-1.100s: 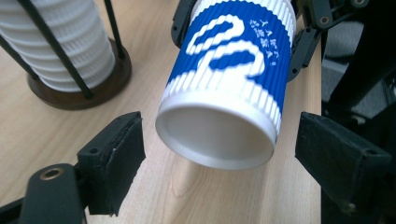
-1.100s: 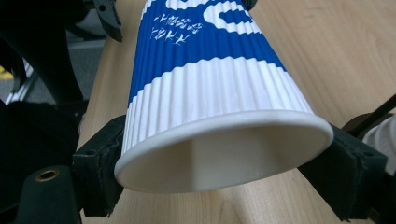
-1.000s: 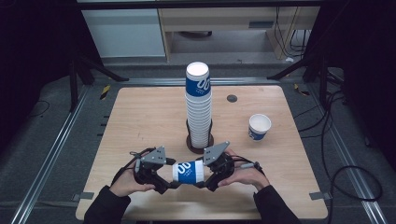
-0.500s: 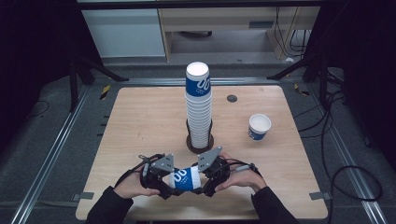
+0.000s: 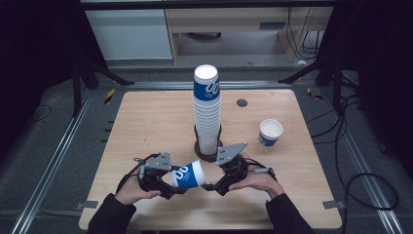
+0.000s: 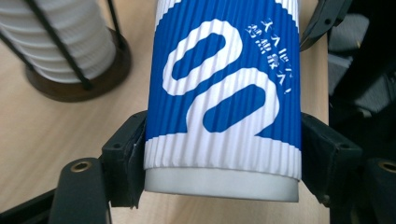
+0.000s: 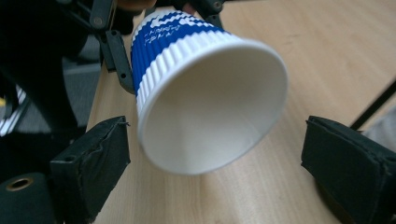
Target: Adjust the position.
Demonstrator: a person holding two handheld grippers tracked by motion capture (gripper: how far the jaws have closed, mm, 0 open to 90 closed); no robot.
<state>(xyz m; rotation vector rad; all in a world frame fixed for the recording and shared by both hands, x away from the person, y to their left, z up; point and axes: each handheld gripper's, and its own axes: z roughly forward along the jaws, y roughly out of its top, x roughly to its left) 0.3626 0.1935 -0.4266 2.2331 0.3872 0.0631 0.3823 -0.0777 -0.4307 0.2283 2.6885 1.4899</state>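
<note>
Dark floor and metal rails ring the wooden table (image 5: 146, 122); the tall cup stack (image 5: 207, 114) hides most of its holder; a lone cup (image 5: 270, 132) stands apart at right; near the front edge, the left gripper (image 5: 168, 181) clamps the blue cup (image 5: 187, 175) sideways; the right gripper (image 5: 210, 186) gapes wide around its mouth, not touching.

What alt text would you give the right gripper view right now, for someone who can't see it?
A blue-and-white ribbed paper cup, tipped on its side with its open mouth toward the camera, hangs between the right gripper's two open black jaws, which stand clear of its rim. The left gripper clamps the cup's far end above the wooden table.
</note>
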